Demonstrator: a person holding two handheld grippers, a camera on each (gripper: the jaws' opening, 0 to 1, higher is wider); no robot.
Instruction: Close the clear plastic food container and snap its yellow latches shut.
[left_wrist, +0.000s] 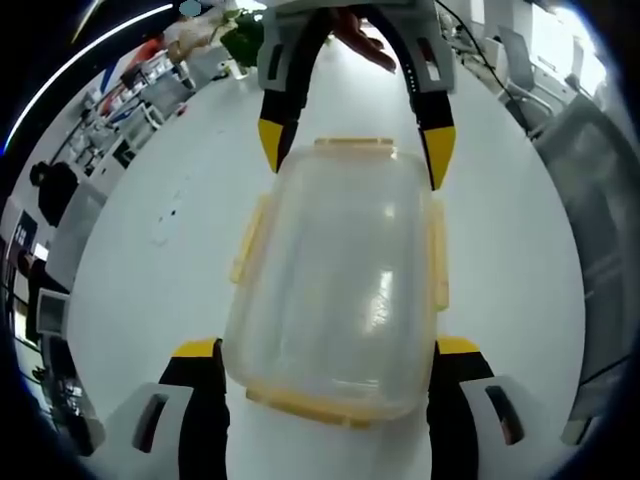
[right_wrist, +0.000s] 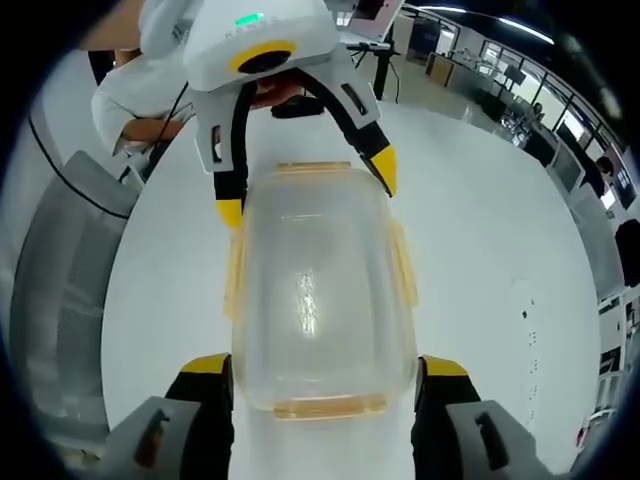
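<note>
While both sets of jaws stand spread, the left gripper (left_wrist: 325, 362) and the right gripper (right_wrist: 325, 378) straddle opposite short ends of the container (left_wrist: 335, 285), yellow fingertips (left_wrist: 195, 349) just beside its corners; whether the pads press its walls cannot be told. Each gripper appears across the box in the other's view: the right gripper (left_wrist: 355, 148) beyond the far end, the left gripper (right_wrist: 305, 190) likewise. Between them the container (right_wrist: 318, 300) lies on the white table (left_wrist: 150, 270), lid seated, clear and apparently empty. Latches (left_wrist: 439, 255) along its long sides splay outward, seemingly unsnapped; the end latch (right_wrist: 328, 407) lies nearest the right gripper. By appearance the box is light, thin-walled, smooth and likely to skate, so one gripper should steady an end while the other presses a latch flap downward against the rim.
</note>
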